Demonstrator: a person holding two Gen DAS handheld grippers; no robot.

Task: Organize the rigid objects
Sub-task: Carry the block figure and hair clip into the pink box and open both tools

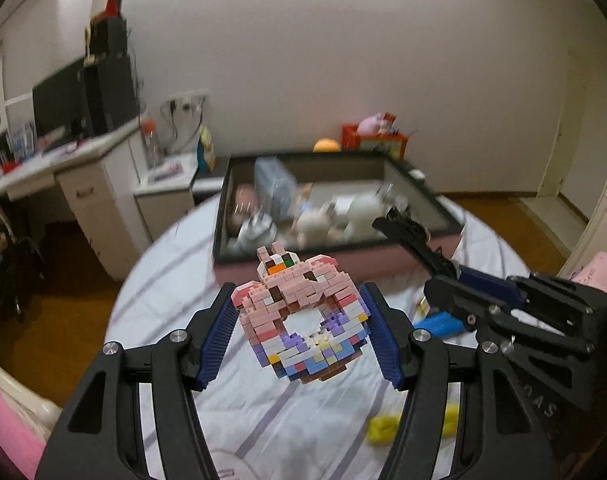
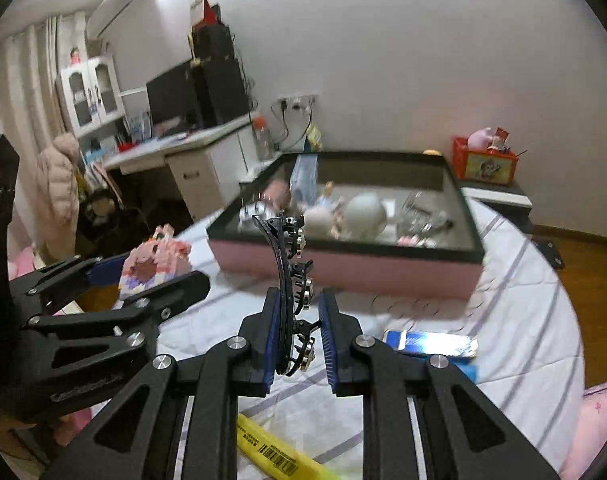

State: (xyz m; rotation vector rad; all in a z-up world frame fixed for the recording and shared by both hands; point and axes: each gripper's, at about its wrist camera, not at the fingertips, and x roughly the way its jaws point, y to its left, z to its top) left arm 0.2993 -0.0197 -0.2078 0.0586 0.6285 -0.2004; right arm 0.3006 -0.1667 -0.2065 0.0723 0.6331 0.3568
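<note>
Left wrist view: left gripper (image 1: 299, 336) clamps brick donut (image 1: 303, 320); right gripper (image 2: 299, 344) fingers pinch black hair clip (image 2: 289, 280); pink box (image 2: 343, 268) contents blurred, maybe figurines.

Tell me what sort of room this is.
Probably a bedroom or a child's room at home: a desk with a monitor, a bed under a striped sheet, and a pink box of toys.

Left tool (image 1: 299, 326) clamped on load — right tool (image 2: 300, 342) pinched tight, both angled downward.
</note>
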